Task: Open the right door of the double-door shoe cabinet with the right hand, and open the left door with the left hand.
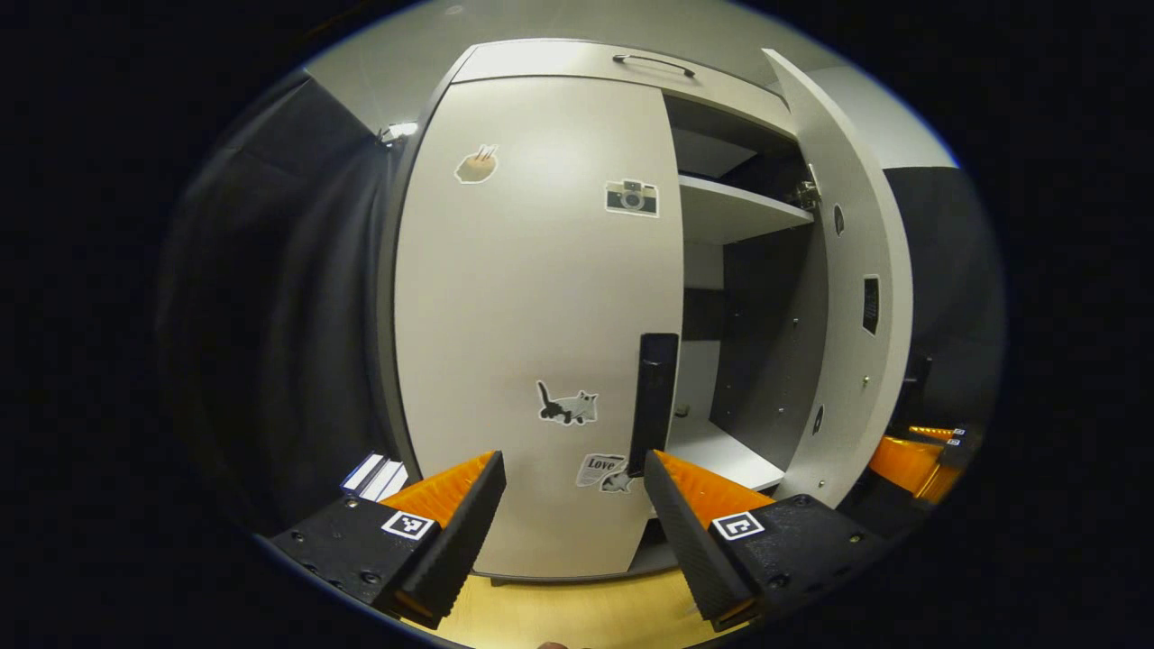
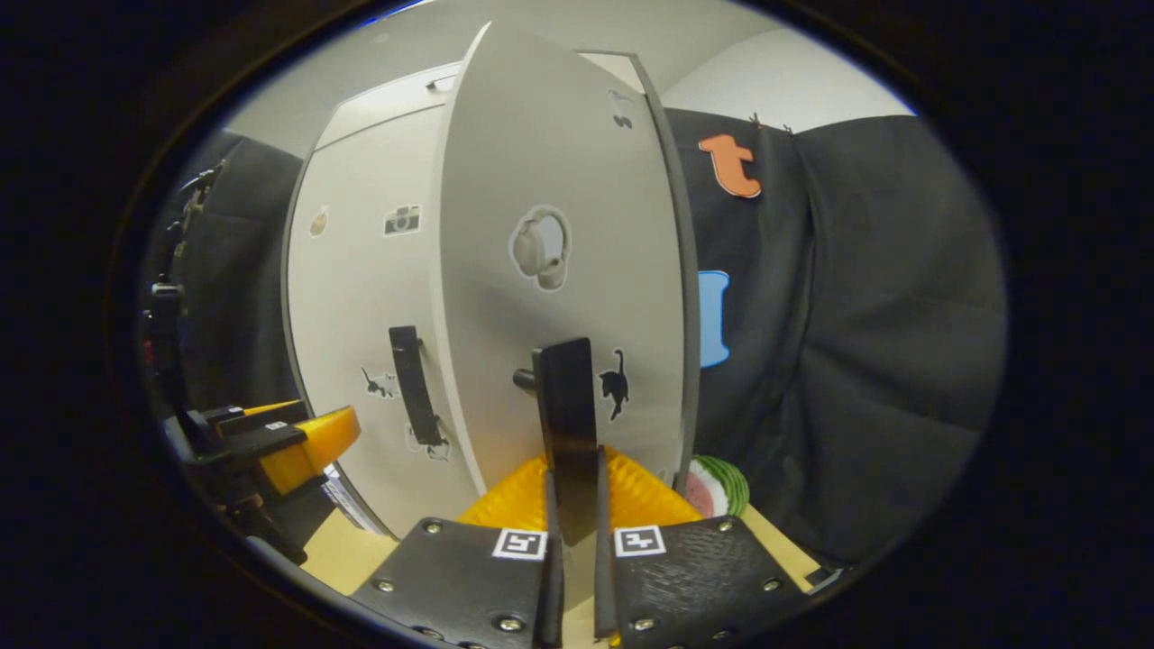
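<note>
The white shoe cabinet's left door (image 1: 532, 315) is closed, with a black vertical handle (image 1: 653, 401) near its right edge. My left gripper (image 1: 574, 473) is open just in front of that door, its right fingertip (image 1: 663, 469) close under the handle. The right door (image 1: 852, 270) stands swung open, showing shelves (image 1: 735, 212) inside. In the right gripper view, my right gripper (image 2: 572, 469) is shut on the right door's black handle (image 2: 566, 415), and the door's front (image 2: 559, 270) faces the camera. The left gripper (image 2: 297, 442) shows at the left, near the left door's handle (image 2: 413, 383).
Black cloth hangs on both sides of the cabinet (image 1: 270, 315). A drawer with a dark handle (image 1: 654, 63) tops the cabinet. A watermelon-patterned object (image 2: 717, 487) lies behind the open door on the light wooden floor (image 1: 559, 613).
</note>
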A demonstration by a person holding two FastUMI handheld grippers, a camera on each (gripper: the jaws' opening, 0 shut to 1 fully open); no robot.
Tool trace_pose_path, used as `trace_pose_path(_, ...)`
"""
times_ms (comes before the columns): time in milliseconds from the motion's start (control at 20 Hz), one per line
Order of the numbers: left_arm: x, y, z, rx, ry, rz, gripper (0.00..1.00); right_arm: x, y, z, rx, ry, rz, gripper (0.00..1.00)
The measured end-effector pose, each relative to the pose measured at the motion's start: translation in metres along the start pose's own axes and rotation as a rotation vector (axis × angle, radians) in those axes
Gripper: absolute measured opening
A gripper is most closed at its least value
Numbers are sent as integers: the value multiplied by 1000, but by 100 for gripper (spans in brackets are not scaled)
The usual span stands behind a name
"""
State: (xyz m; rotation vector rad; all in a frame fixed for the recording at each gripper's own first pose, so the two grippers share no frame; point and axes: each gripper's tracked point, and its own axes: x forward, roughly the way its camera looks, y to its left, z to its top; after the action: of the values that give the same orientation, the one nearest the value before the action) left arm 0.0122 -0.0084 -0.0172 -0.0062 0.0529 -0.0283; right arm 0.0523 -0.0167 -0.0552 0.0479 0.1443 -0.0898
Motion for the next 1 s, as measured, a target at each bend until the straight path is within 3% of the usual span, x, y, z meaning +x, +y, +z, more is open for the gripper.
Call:
trace_pose_path(450, 28, -36, -8, -7, 13, -34, 96, 1, -33, -2, 31, 18, -66, 12)
trace_pose_path(550, 37, -38, -9, -4, 10, -19, 96, -10, -39, 1, 8, 10, -68, 4)
trace_pose_path(1000, 67, -33, -9, -1, 9, 70, 96, -10, -68, -1, -19, 28, -72, 4)
